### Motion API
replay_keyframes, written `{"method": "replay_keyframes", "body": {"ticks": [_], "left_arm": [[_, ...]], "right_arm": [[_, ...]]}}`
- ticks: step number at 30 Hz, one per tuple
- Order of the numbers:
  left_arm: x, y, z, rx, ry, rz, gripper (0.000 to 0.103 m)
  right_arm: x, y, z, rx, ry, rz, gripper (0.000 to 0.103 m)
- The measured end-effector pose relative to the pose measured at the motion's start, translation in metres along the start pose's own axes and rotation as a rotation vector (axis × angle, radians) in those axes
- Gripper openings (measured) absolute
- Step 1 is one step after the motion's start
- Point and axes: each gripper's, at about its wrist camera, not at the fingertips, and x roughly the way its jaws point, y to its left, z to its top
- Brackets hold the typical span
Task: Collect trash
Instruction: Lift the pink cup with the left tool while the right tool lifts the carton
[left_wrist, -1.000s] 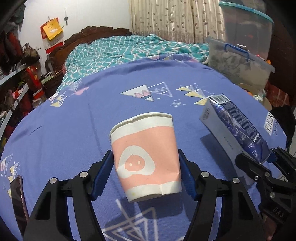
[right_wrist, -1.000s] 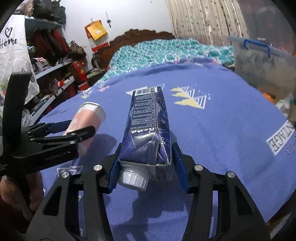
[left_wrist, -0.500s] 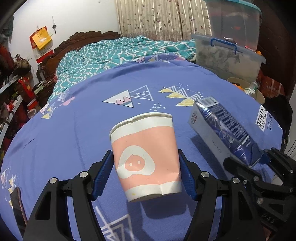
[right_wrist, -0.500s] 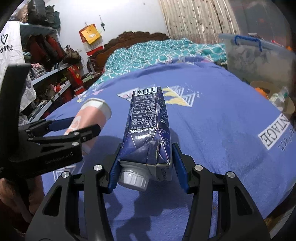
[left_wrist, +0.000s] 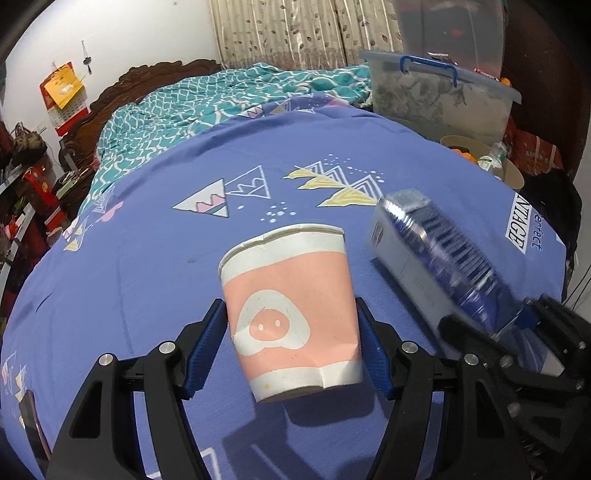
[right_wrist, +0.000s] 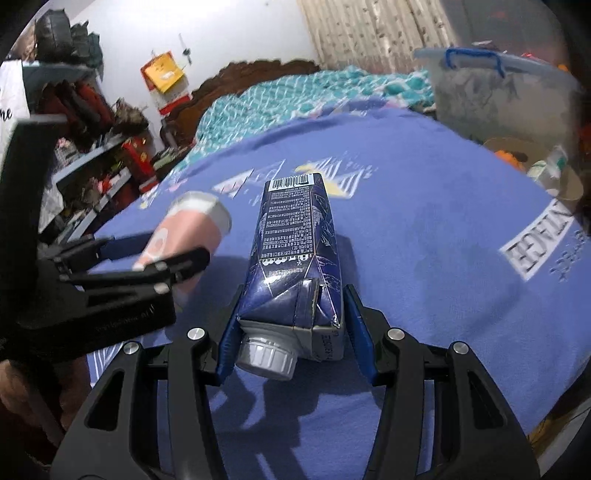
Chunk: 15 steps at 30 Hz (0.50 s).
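Bed (left_wrist: 147, 266) under purple sheet with triangle print; teal patterned blanket (left_wrist: 207, 99) toward carved wooden headboard (left_wrist: 147, 75). Clear lidded storage bin (left_wrist: 439, 96) at right. Red-and-yellow calendar (left_wrist: 61, 96) on wall.

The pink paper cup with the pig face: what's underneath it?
Under the pink paper cup lies the purple bedsheet, darkened by its shadow. The cup hides the patch directly beneath.

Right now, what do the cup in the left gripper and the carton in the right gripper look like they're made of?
Pink cup: looks like thin matte paper; its wall is creased and the rim dented.
Dark blue carton: likely laminated paperboard with a glossy, faintly metallic print; folded gable seams catch the light. Its screw cap looks like ribbed grey-white plastic.
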Motion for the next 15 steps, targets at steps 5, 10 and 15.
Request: {"method": "replay_keyframes", "body": {"ticks": [5, 10, 15], "left_arm": [[0.007, -0.012, 0.008, 0.021, 0.008, -0.002, 0.065], [0.015, -0.024, 0.012, 0.045, 0.021, 0.002, 0.065], [0.025, -0.032, 0.013, 0.057, 0.045, 0.006, 0.065]], "right_arm": [[0.002, -0.013, 0.001, 0.022, 0.002, -0.01, 0.053], [0.0, -0.023, 0.006, 0.035, -0.025, -0.015, 0.053], [0.008, -0.033, 0.006, 0.053, -0.002, 0.001, 0.053]]}}
